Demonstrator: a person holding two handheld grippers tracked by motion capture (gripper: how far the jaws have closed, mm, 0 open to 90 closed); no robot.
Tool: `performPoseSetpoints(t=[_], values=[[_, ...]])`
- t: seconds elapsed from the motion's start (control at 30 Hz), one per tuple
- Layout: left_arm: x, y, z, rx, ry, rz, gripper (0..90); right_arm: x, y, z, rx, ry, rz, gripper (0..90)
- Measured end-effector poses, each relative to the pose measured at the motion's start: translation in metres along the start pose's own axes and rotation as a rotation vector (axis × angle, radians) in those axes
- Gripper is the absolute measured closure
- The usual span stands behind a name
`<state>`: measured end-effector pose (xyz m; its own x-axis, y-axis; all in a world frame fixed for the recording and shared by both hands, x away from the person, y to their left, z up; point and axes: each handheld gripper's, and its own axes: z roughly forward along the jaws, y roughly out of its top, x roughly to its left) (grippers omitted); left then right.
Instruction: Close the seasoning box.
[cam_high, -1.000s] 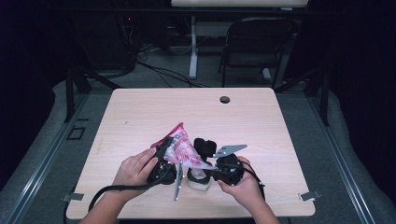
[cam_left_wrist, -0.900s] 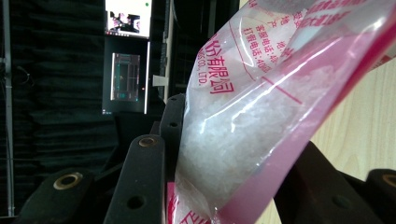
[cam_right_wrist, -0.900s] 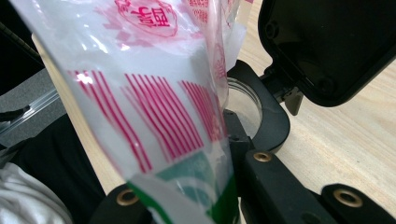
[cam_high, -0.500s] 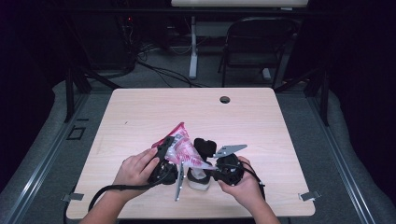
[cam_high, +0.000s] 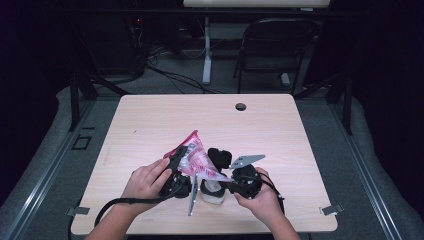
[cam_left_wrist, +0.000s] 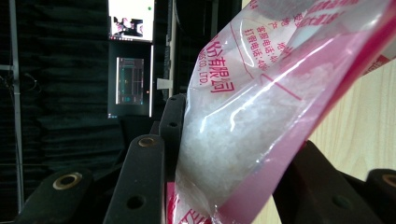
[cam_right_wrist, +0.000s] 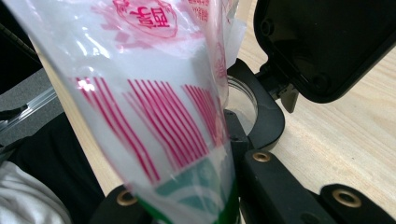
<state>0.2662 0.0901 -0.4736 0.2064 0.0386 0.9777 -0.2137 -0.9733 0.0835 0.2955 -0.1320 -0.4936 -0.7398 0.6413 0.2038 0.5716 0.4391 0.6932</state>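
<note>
near the table's (cam_high: 150, 125) front edge, a pink-printed plastic bag of white granules (cam_high: 196, 159) slants between both grippers. the left gripper (cam_high: 176, 172) clamps its filled end; the right gripper (cam_high: 227, 184) pinches the lower end directly above a black-lidded container (cam_high: 214, 190).
</note>
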Motion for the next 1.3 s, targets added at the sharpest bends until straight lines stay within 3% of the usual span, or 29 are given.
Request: performPoseSetpoints(t=[1.3], values=[[0.0030,0.0029,-0.0029,-0.004,0.012,0.024,66.1,-0.0002,-0.0011,-0.0015,-0.010,-0.002,-0.003,90.0]])
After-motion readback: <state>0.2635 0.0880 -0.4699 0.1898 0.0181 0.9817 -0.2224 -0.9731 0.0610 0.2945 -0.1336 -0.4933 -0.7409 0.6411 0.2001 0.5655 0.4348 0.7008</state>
